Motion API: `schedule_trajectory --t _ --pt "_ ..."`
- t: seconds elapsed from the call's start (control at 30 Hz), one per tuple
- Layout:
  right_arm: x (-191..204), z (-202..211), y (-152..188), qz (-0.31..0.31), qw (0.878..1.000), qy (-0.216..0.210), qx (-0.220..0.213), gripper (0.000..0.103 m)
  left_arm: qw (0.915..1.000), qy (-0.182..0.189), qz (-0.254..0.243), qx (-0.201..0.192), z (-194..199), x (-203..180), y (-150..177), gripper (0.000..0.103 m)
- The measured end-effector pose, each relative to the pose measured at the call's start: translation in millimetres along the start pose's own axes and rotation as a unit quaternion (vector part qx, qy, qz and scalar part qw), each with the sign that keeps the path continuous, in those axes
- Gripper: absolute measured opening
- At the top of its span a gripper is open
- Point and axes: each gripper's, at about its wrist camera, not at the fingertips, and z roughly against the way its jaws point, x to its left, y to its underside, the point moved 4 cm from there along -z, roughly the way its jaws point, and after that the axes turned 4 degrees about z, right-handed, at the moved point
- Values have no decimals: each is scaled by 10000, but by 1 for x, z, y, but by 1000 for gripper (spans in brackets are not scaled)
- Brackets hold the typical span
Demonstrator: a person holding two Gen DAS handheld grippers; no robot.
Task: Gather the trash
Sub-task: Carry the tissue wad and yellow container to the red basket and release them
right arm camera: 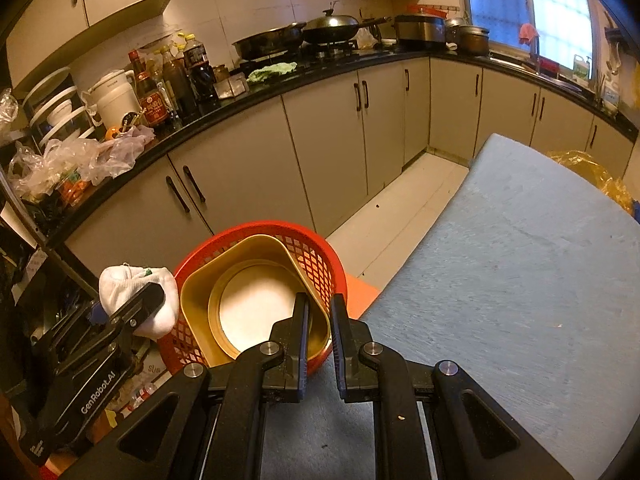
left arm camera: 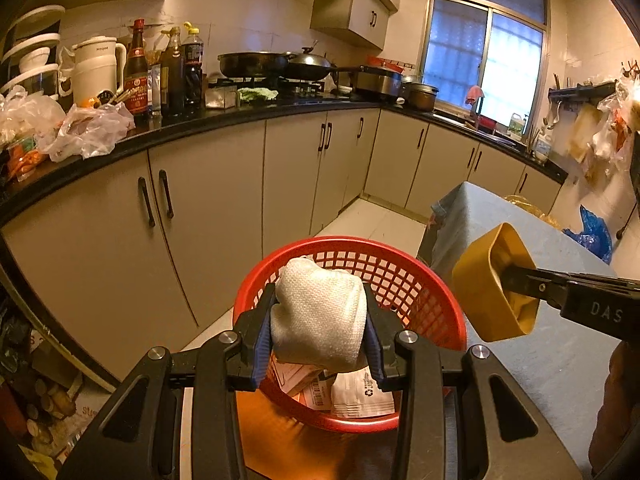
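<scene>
**Both grippers loaded above the red basket**

We hold the left gripper point(left arm camera: 319, 340) clamped on a crumpled white paper towel wad point(left arm camera: 320, 316), its blue-lined fingers point(left arm camera: 262, 346) pressing in from either side. The wad bulges above the fingers, its longer axis running up and away from the camera, the narrower end pointing toward the far rim of the round red plastic lattice basket point(left arm camera: 400, 276). It hangs over the basket's near half, not touching the rim as far as we can see. Down inside the basket lie flat pieces of printed white paper packaging point(left arm camera: 352, 396).

Our right gripper point(right arm camera: 319, 320) is closed on the wall of a mustard-yellow, rounded-square paper bowl point(right arm camera: 200, 300), one finger inside the rim and one outside. In the left wrist view the bowl point(left arm camera: 480, 280) is tipped on its side, just right of the basket, its open mouth facing right toward the gripper and its base toward the basket. From the right wrist camera we look into the bowl's pale, bare bottom, with the basket point(right arm camera: 320, 256) showing behind it.

The basket stands on an orange surface point(left arm camera: 280, 440). Just right of the basket lies the table covered in light blue cloth point(right arm camera: 520, 280). Beyond the basket runs the beige cabinet front point(left arm camera: 208, 200) under a black countertop point(left arm camera: 240, 114) crowded with bottles and pans.
</scene>
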Motion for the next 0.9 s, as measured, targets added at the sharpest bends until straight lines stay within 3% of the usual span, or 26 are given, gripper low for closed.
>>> schedule_trajectory --t 0.9 --pt "-3 -40 -4 -77 9995 -63 289 13 9996 43 -114 240 -23 -2 12 38"
